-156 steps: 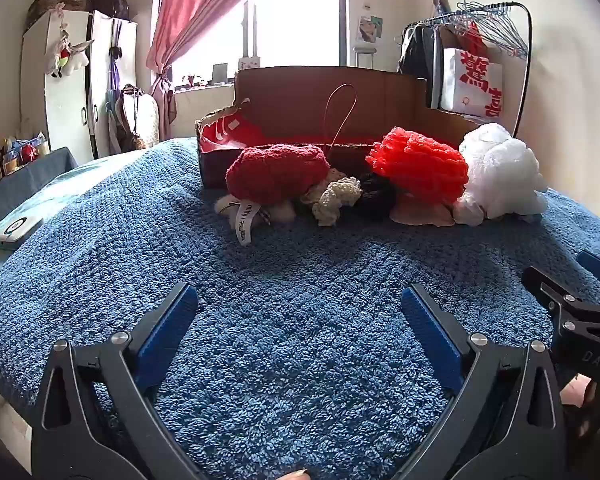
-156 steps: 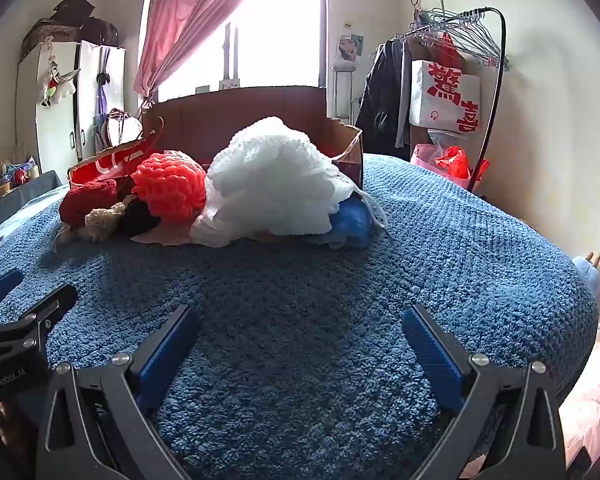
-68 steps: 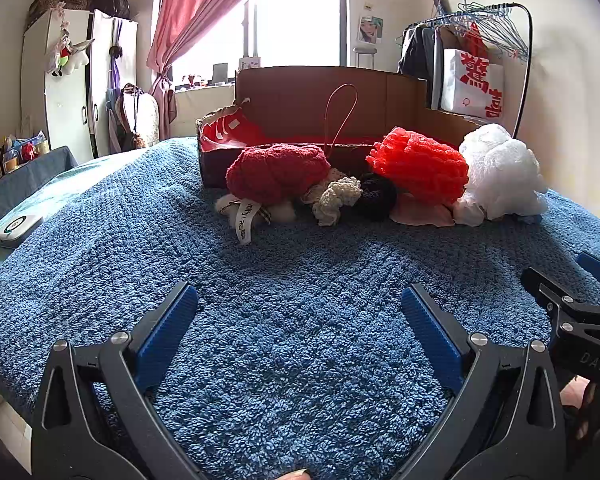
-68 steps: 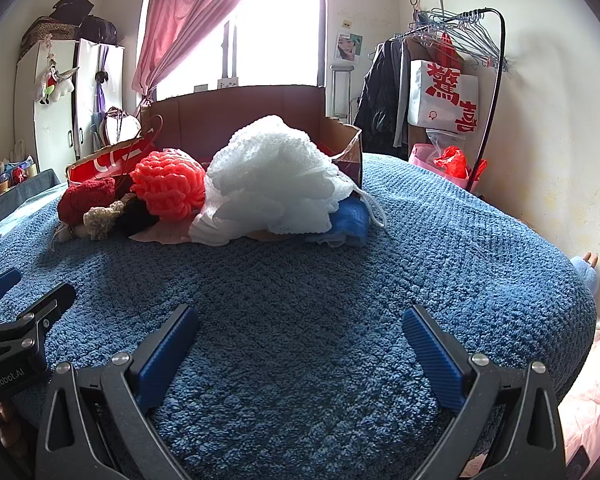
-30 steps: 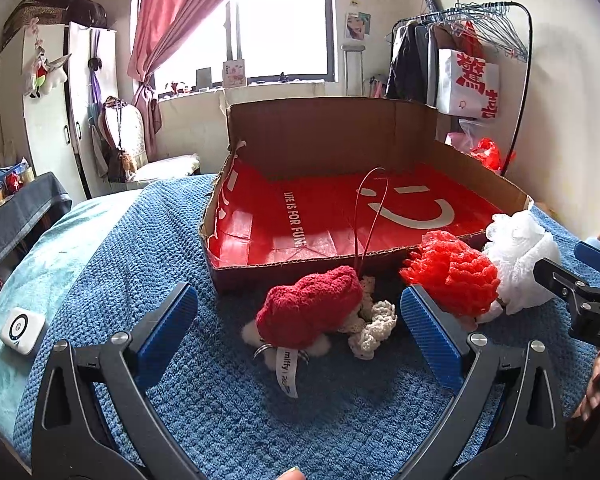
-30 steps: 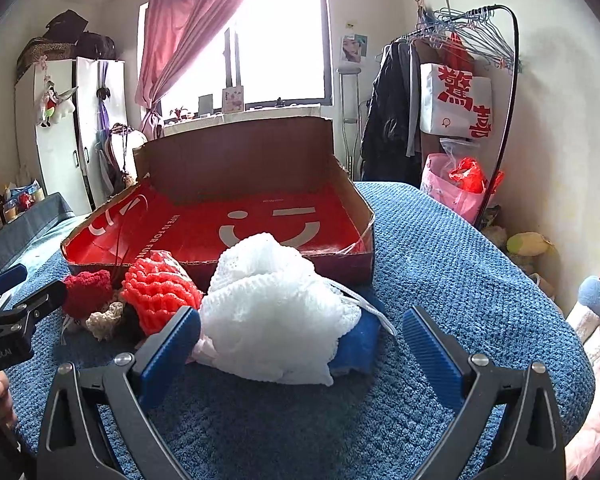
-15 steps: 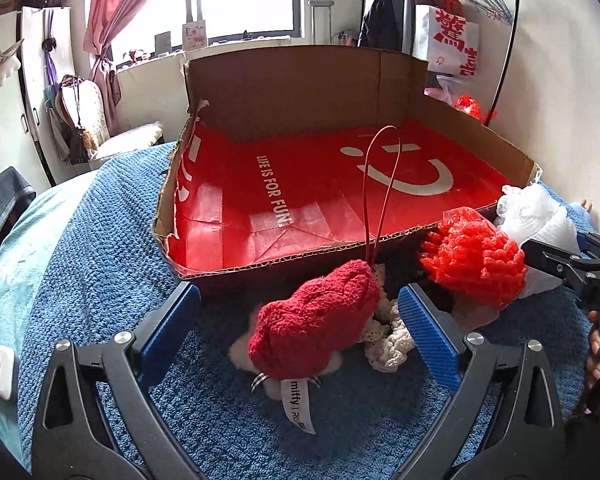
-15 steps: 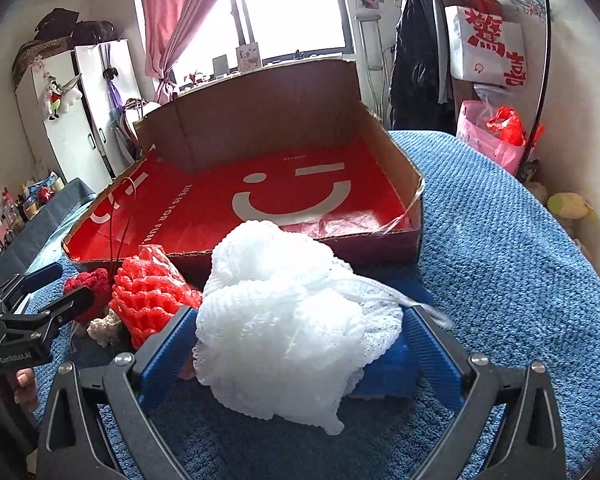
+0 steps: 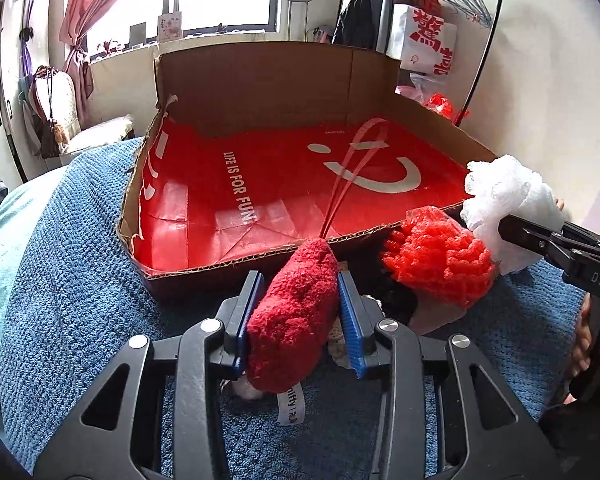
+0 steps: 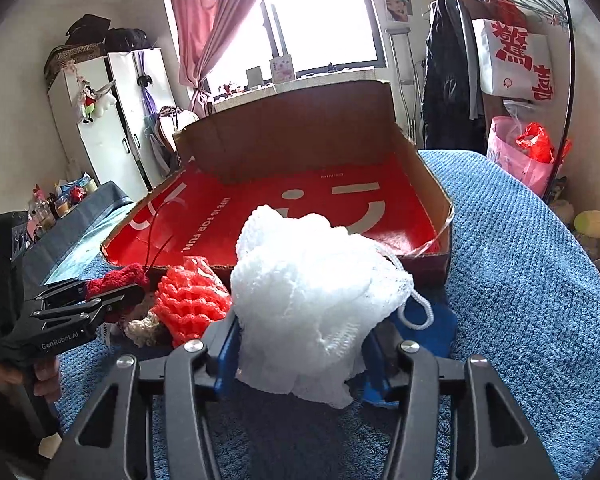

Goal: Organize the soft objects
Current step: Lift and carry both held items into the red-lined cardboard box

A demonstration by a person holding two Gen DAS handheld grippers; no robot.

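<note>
My left gripper [image 9: 300, 316] is shut on a dark red fluffy soft toy [image 9: 296, 312] with a white label, just in front of the cardboard box [image 9: 260, 80] lined with a red bag. My right gripper [image 10: 300, 344] is shut on a white mesh bath pouf [image 10: 312, 292], also in front of the box [image 10: 300, 120]. A bright red-orange mesh pouf [image 9: 436, 260] lies between them; it also shows in the right wrist view [image 10: 188, 296]. A cream knitted piece [image 10: 144, 326] and a dark item lie beside it.
Everything rests on a blue knitted blanket [image 9: 68, 260] over a bed. A blue cloth [image 10: 420, 328] lies under the white pouf. A clothes rack [image 10: 512, 40] and bags stand at the right, a white wardrobe [image 10: 100, 120] at the left.
Both grippers moved forward to the pile and closed: the left on the dark red toy, the right on the white pouf. Earlier both were open and empty.
</note>
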